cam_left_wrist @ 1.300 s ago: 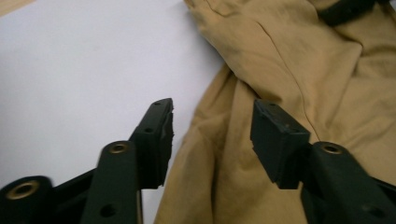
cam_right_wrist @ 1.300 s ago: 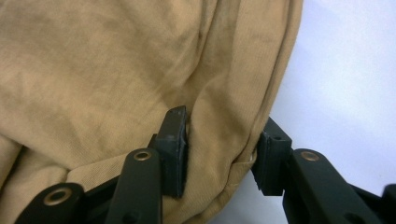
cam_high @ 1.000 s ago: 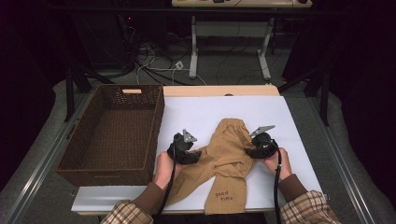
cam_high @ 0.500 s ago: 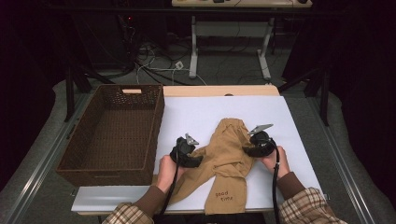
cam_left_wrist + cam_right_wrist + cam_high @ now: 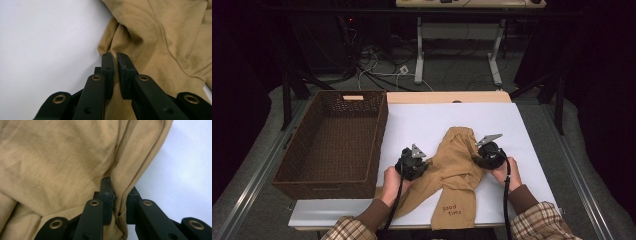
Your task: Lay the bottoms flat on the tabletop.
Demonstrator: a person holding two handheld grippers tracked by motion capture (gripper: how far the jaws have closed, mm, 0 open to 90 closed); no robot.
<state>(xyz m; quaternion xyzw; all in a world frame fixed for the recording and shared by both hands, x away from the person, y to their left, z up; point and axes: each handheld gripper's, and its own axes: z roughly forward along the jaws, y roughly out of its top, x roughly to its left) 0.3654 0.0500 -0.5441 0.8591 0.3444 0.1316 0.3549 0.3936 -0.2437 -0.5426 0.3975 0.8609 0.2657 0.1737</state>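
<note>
Pinching the left edge of the tan garment point(image 5: 160, 37), the left gripper point(image 5: 115, 62) has just closed its jaws on a fold; the right gripper point(image 5: 117, 192), also just closing, clamps the opposite edge. One garment lies crumpled on the white tabletop point(image 5: 422, 125), bare beyond it. One empty wicker basket point(image 5: 287, 172) sits left.

Lower centre of the high view: both forearms, in plaid sleeves with brown cuffs, enter from the bottom edge. The left hand point(image 5: 390, 180) grasps the left gripper point(image 5: 418, 161), the right hand point(image 5: 503, 169) the right gripper point(image 5: 478, 156). In each gripper view the black jaws rise from the bottom edge; both pairs have just been closing and pinch a fold of tan cloth point(image 5: 455, 165).
</note>
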